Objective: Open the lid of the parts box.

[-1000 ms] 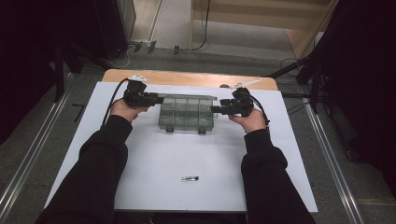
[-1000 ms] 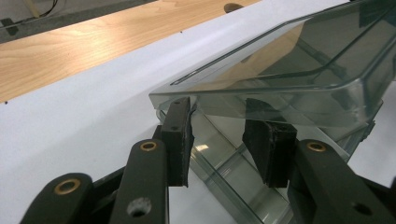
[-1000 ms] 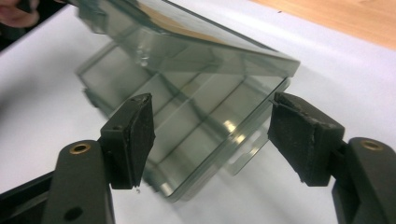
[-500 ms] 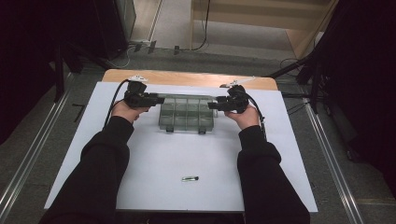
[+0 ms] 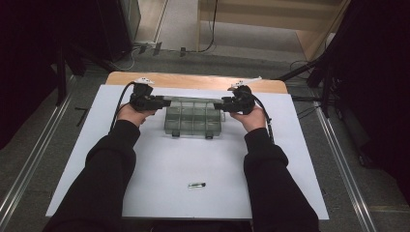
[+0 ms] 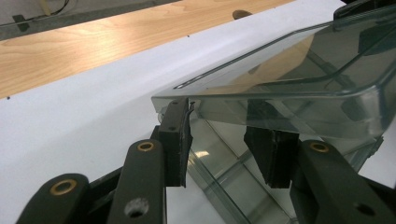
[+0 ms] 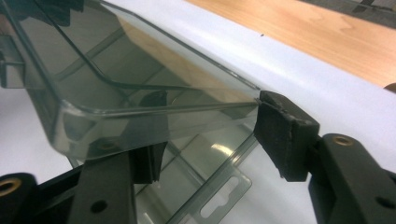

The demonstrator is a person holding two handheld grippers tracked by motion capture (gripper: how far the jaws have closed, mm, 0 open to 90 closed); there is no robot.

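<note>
Though thin-walled and see-through, judged stiff enough to carry by its ends: clear compartment box (image 5: 193, 118), hinged lid (image 6: 289, 74), divided base.

Location: far middle of the white tabletop (image 5: 193, 164), just near of the bare wooden strip (image 5: 193, 81). Long sides running left to right. Two latch tabs (image 5: 176, 134) on the near edge. Lid standing tilted above the base in both gripper views, not lying flat on it.

Left gripper (image 6: 224, 121): at the left end of the box. Fingers roughly half open, straddling the lid's far left corner; one pad touching the corner from outside, the other seen through the plastic beneath the lid. Firm pinch or mere contact: cannot tell.

Right gripper (image 7: 205, 135): at the right end, mirrored. Fingers just now closing, lid corner between them; far pad against the corner, near pad under the lid, no squeeze evident yet.

Handling, as a judgement: light, apparently empty; smooth and glossy, so likely slippery under the pads. Lid flexible along its length and liable to twist if raised from one end alone. Thin rim probably prone to cracking under a hard pinch.

Recommended hold: rim wall of the lid at each short end, close to the corners, both sides together, level. Avoid the flat middle panel.

Also on the tabletop: small dark item (image 5: 197, 185), well apart, near middle.
</note>
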